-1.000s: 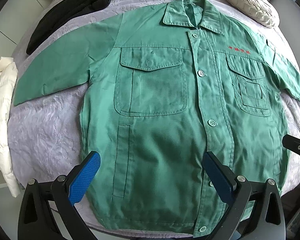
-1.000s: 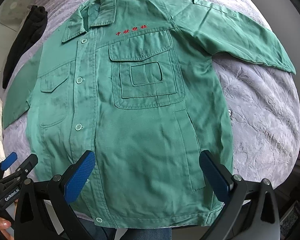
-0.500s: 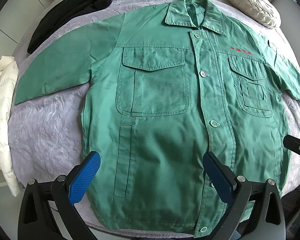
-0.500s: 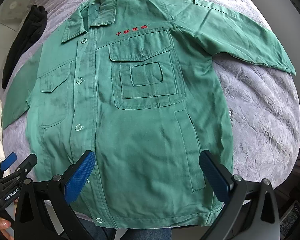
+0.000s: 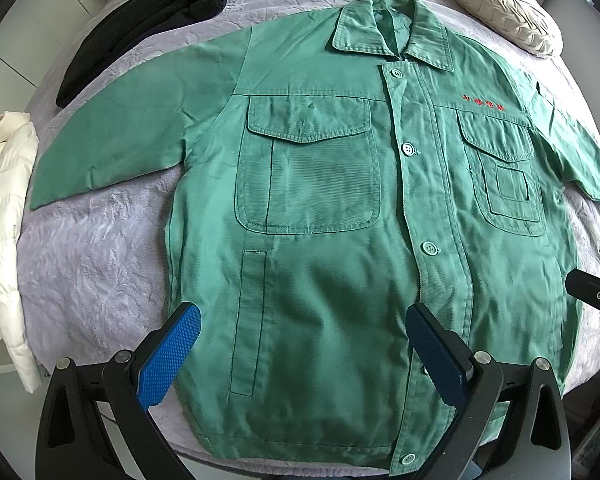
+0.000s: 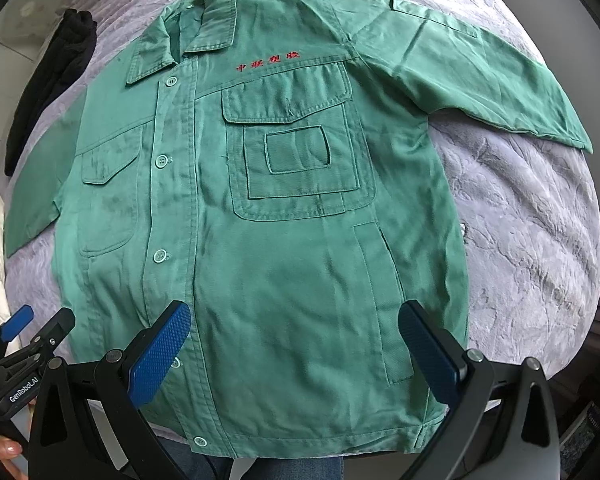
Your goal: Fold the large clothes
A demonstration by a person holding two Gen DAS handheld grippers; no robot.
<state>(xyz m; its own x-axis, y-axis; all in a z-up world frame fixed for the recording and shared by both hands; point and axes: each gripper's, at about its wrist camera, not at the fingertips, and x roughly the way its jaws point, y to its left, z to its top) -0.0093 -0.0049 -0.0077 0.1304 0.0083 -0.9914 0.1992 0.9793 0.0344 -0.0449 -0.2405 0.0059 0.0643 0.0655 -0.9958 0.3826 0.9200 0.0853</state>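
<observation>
Green jacket [image 5: 320, 240]: shown spread flat, front side up and buttoned, on the bed [image 5: 91, 248], which is covered by a lilac quilt. The collar is directed toward the far edge of the bed and the hem lies along the near edge. Both sleeves are extended outward, one toward each side edge. No fold is seen in body or sleeves, so the task is judged to be at its start: the laying-out is done, and all folding of sleeves and body is left. A black garment [image 5: 147, 20] is seen at the far left corner, a white padded garment [image 5: 3, 240] hangs off the left edge, and a cream cushion [image 5: 504, 12] rests at the far right corner. The left gripper [image 5: 304, 356] and the right gripper [image 6: 295, 354] are held above the hem, jaws spread wide apart, nothing gripped and the cloth not touched.
</observation>
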